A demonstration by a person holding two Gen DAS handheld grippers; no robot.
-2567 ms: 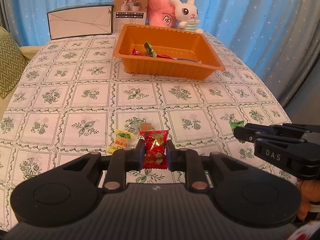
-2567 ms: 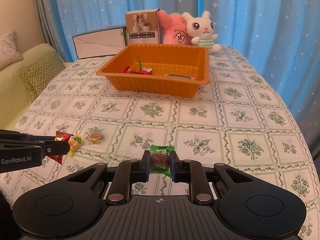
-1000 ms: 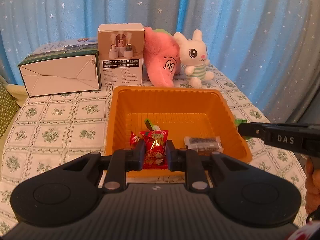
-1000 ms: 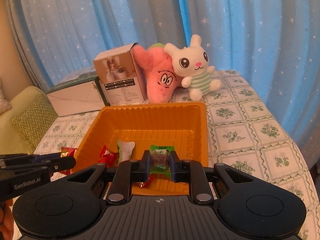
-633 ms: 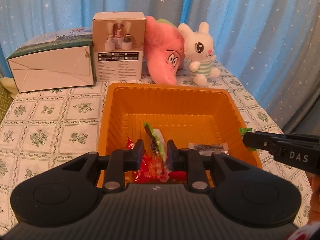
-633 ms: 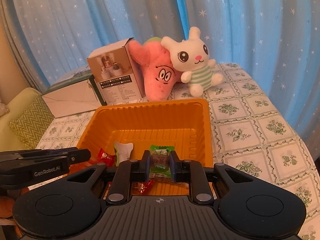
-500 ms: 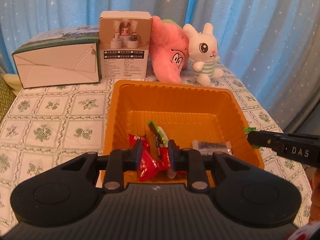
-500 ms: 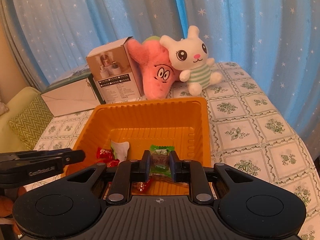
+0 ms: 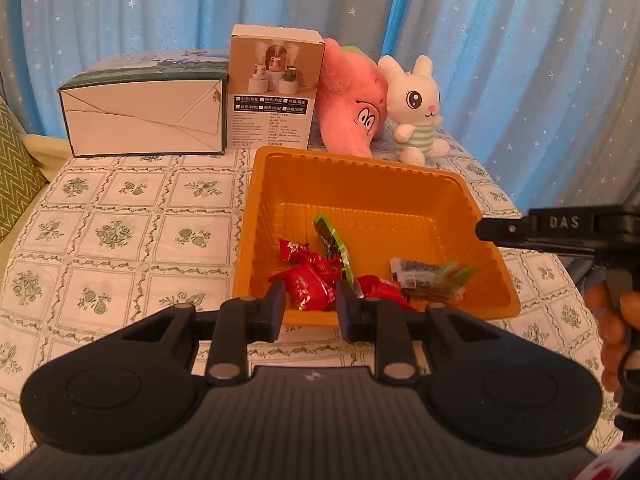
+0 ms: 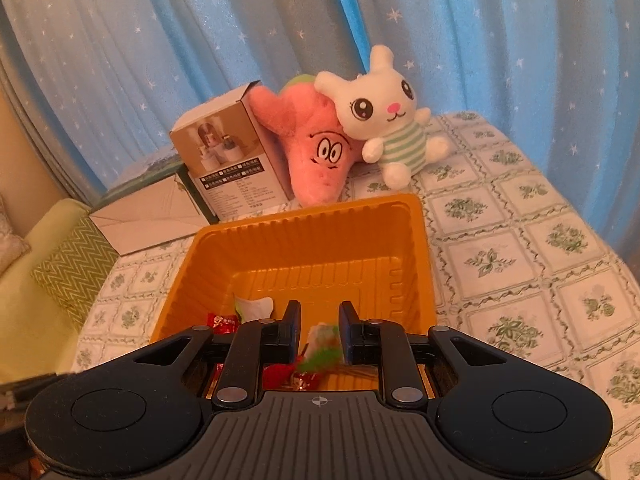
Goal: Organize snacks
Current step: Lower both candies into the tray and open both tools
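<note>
An orange tray [image 9: 360, 184] sits on the patterned tablecloth and also shows in the right wrist view [image 10: 304, 240]. It holds several snacks: red packets [image 9: 308, 284], a green-edged packet [image 9: 334, 242] and a dark bar [image 9: 420, 270]. My left gripper [image 9: 311, 308] is open and empty at the tray's near rim. My right gripper [image 10: 319, 330] is open over the tray; it also shows at the right of the left wrist view [image 9: 486, 231]. A green candy [image 10: 322, 354], blurred, falls below its fingers, also seen in the left wrist view [image 9: 454, 272].
Behind the tray stand a white carton [image 9: 144, 120], a product box [image 9: 274, 88], a pink plush [image 9: 352, 100] and a white bunny plush [image 9: 416, 108]. Blue star curtains hang behind. A green cushion [image 10: 72, 272] lies at the left.
Both grippers carried their snacks from the table to the tray. The left opened and dropped the red packet into it. The right has just opened and the green candy is falling.
</note>
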